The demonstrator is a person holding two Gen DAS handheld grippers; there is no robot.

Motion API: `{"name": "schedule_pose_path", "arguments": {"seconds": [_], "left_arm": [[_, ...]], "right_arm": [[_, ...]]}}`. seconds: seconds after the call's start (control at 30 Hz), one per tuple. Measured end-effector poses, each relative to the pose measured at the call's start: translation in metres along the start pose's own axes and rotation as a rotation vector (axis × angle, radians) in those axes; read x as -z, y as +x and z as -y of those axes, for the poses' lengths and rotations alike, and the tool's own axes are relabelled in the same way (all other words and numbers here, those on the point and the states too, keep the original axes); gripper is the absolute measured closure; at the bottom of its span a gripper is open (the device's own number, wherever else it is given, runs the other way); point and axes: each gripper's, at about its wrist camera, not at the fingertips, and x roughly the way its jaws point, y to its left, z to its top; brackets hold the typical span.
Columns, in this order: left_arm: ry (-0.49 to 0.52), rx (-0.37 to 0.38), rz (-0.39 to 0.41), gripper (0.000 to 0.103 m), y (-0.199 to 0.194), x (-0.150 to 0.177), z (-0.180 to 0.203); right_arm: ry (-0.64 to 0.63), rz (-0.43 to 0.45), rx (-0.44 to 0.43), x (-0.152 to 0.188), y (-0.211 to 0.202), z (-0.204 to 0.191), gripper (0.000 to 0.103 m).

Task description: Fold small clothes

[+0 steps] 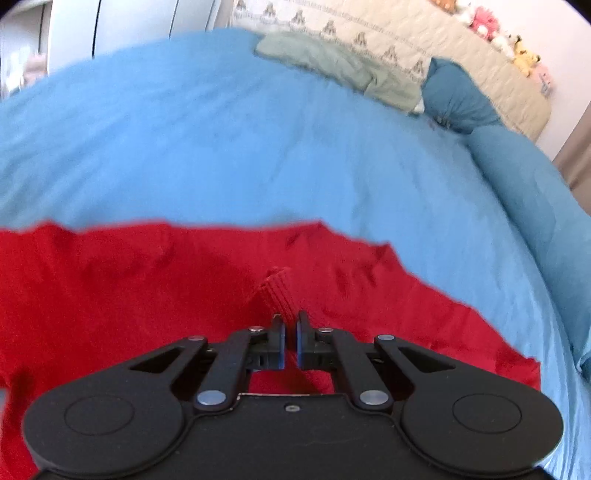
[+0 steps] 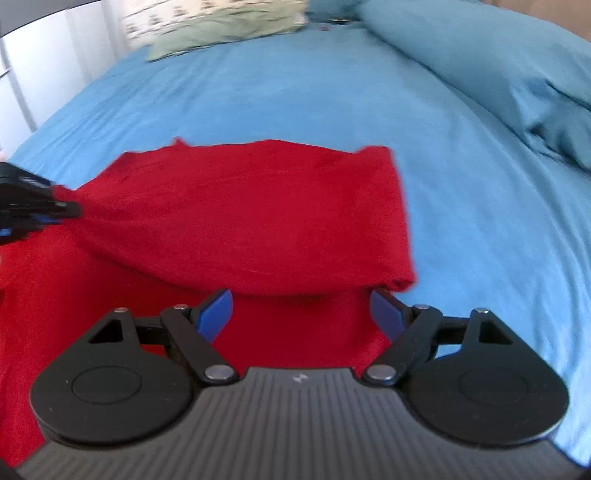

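A red garment (image 1: pixel 147 295) lies on the blue bed sheet (image 1: pixel 221 147). My left gripper (image 1: pixel 290 321) is shut on a ribbed edge of the red garment (image 1: pixel 277 291) and holds it pinched. In the right wrist view the red garment (image 2: pixel 258 214) has a folded-over layer, pulled at the left by the left gripper (image 2: pixel 70 210). My right gripper (image 2: pixel 301 306) is open and empty, its blue pads (image 2: pixel 218 314) just above the lower layer, near the folded edge.
A pale green cloth (image 1: pixel 332 66) lies at the far side of the bed; it also shows in the right wrist view (image 2: pixel 221 33). A blue pillow (image 1: pixel 458 96) and a rolled blue duvet (image 2: pixel 498 66) lie at the right. A quilted headboard (image 1: pixel 443 40) carries plush toys.
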Motion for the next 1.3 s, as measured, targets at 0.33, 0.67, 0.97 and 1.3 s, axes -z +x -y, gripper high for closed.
{"name": "schedule_pose_path", "arguments": {"seconds": [0.33,0.67,0.97,1.3], "left_arm": [[0.013,-0.157,0.128,0.096,-0.023,0.008,-0.055],[-0.008,-0.215,0.186,0.045,-0.042,0.014,-0.068],[0.167,-0.122,0.107,0.035,-0.020,0.011,-0.037],[0.198,-0.152,-0.048,0.036,0.006,0.038,-0.047]], "right_arm": [[-0.057,0.013,0.063,-0.001,0.013,0.002,0.005],[-0.164,0.058,0.182,-0.008,0.047,0.009,0.005],[-0.145,0.089,0.228,-0.008,0.050,0.016,0.006],[-0.016,0.075,0.280,0.007,0.045,0.061,0.000]]}}
